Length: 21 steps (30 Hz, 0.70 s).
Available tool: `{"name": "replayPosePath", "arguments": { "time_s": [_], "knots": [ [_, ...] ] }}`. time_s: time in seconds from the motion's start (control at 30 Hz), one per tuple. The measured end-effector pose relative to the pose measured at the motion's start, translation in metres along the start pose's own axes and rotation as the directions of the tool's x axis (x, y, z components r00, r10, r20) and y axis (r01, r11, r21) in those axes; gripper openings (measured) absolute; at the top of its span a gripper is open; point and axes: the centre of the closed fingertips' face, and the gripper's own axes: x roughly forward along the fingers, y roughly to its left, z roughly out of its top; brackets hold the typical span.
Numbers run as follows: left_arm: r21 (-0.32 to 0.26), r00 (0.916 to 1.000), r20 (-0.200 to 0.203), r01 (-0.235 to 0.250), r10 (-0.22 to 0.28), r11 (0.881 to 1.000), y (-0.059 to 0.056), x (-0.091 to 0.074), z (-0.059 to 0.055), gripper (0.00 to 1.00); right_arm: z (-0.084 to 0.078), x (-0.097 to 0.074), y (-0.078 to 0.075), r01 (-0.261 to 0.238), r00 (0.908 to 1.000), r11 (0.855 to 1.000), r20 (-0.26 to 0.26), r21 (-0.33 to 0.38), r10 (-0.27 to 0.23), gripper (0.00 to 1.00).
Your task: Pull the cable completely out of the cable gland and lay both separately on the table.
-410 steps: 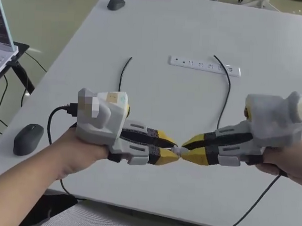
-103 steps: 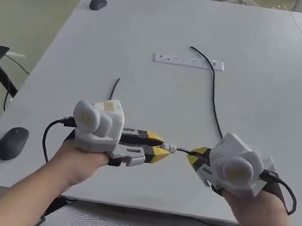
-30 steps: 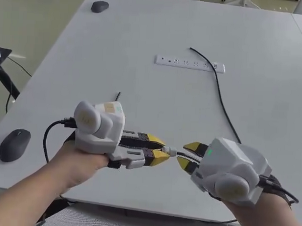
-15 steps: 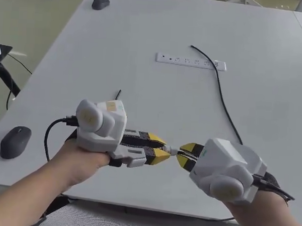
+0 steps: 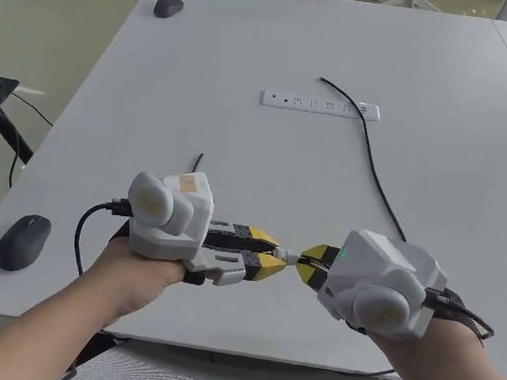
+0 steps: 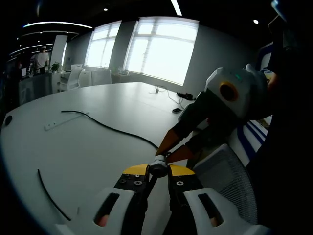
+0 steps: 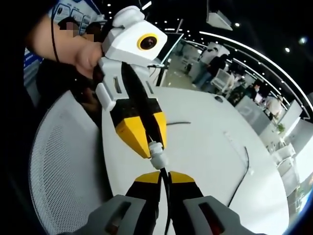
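In the head view, the left hand-held gripper (image 5: 278, 253) and the right hand-held gripper (image 5: 308, 261) meet tip to tip above the near part of the white counter (image 5: 241, 88), with the small white cable gland (image 5: 291, 257) between them. A white power strip (image 5: 320, 104) lies farther back, and its black cord (image 5: 374, 174) runs toward the near right. A dark mouse (image 5: 22, 241) sits at the near left edge, another mouse (image 5: 168, 7) at the far left, and the end of a short black wire (image 5: 197, 161) shows just beyond the left hand-held gripper. In the left gripper view, the left hand-held gripper (image 6: 157, 171) has its jaws drawn narrow, clamped on the cable gland (image 6: 157, 164), and the right hand-held gripper (image 6: 168, 149) reaches in from the right, close to the gland. In the right gripper view, the right hand-held gripper (image 7: 165, 178) has its jaws narrow, pinching the thin black cable (image 7: 167, 196), which still enters the cable gland (image 7: 157, 155) held at the yellow tips of the left hand-held gripper (image 7: 152, 147).
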Motion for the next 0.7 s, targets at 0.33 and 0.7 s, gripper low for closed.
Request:
{"name": "replayPosePath", "arguments": {
  "time_s": [0.33, 0.7],
  "knots": [
    [0.009, 1.0000, -0.001, -0.005, 0.005, 1.000, 0.002, 0.001, 0.001, 0.15, -0.005, 0.003, -0.005, 0.002, 1.0000, 0.994, -0.006, 0.113, -0.001, 0.00],
    [0.012, 0.9999, 0.003, -0.012, 0.012, 1.000, 0.005, 0.000, 0.001, 0.15, -0.023, 0.004, -0.014, 0.022, 0.9992, 0.981, -0.037, 0.194, -0.015, 0.00]
  ]
}}
